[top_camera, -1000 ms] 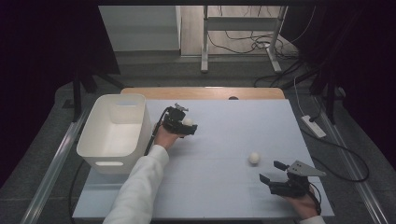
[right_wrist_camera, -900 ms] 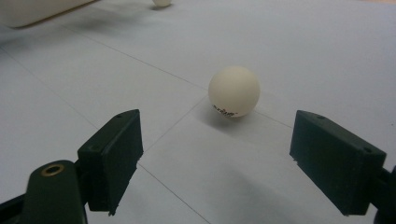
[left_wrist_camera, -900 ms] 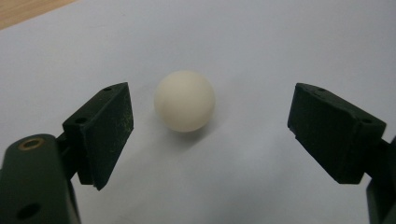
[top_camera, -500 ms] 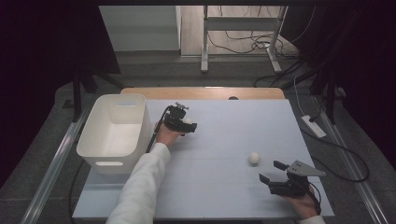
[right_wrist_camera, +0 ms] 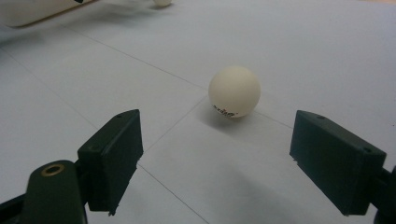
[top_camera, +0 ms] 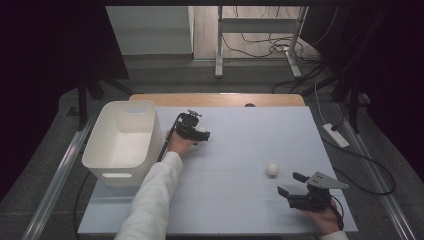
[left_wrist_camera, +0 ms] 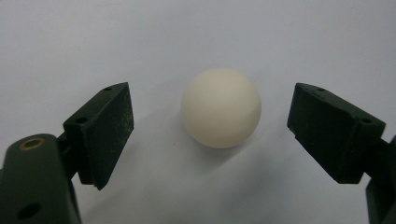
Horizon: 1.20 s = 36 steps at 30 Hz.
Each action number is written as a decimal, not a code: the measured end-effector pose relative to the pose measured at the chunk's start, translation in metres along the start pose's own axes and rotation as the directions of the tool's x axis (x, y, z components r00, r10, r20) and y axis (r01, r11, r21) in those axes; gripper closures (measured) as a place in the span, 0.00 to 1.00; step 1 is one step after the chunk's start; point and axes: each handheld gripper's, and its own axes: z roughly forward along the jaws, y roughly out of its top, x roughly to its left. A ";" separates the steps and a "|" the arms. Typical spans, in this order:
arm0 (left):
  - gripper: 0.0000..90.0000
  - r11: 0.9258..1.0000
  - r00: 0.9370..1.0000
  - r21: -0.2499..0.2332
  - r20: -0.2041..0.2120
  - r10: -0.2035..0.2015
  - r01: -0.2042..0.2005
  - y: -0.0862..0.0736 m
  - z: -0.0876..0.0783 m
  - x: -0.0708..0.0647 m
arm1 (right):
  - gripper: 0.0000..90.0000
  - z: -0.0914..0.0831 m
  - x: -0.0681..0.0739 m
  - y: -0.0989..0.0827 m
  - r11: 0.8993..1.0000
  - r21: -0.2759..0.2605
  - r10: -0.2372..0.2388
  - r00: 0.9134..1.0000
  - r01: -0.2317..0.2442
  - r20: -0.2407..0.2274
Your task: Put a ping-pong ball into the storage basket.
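You hold your left gripper [top_camera: 202, 134] low over the pale blue table [top_camera: 240, 210], just right of the white bin [top_camera: 122, 142], with its jaws spread wide to either side of a cream ball [left_wrist_camera: 220, 107]. In the left gripper view that ball lies between the two black pads [left_wrist_camera: 102, 130], nearer the far end of the gap, and bare tabletop shows on both sides of it, so neither pad touches it. In the high view the same ball [top_camera: 201, 129] peeks out at the tip of the gripper, at about 3 o'clock from the bin. Your white sleeve [top_camera: 150, 200] runs up from the bottom edge at 7 o'clock to the hand behind that gripper. Your right gripper [top_camera: 292, 184] rests near the table's front right corner, at about 5 o'clock on the tabletop, its jaws likewise released and holding nothing. A second ball [top_camera: 272, 169] sits just beyond it toward 11 o'clock, apart from the fingertips. In the right gripper view this second ball [right_wrist_camera: 234, 91] lies on the table ahead of the open jaws, past their tips, with small dark print on its lower side. The bin's rim [right_wrist_camera: 42, 11] shows at 11 o'clock in that view.
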 end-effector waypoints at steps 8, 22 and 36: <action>0.27 1.000 1.000 -0.004 0.016 0.000 0.000 0.000 0.003 0.001 | 0.19 0.000 0.001 0.000 1.000 0.002 -0.003 1.000 0.003 0.000; 0.51 1.000 0.999 0.000 0.035 -0.013 0.013 -0.001 0.003 0.005 | 0.19 0.000 0.000 0.000 1.000 0.002 -0.002 1.000 0.002 0.008; 0.57 1.000 1.000 -0.019 0.024 -0.005 0.005 0.000 -0.004 0.006 | 0.19 -0.001 0.000 0.000 1.000 0.002 -0.001 1.000 0.001 0.011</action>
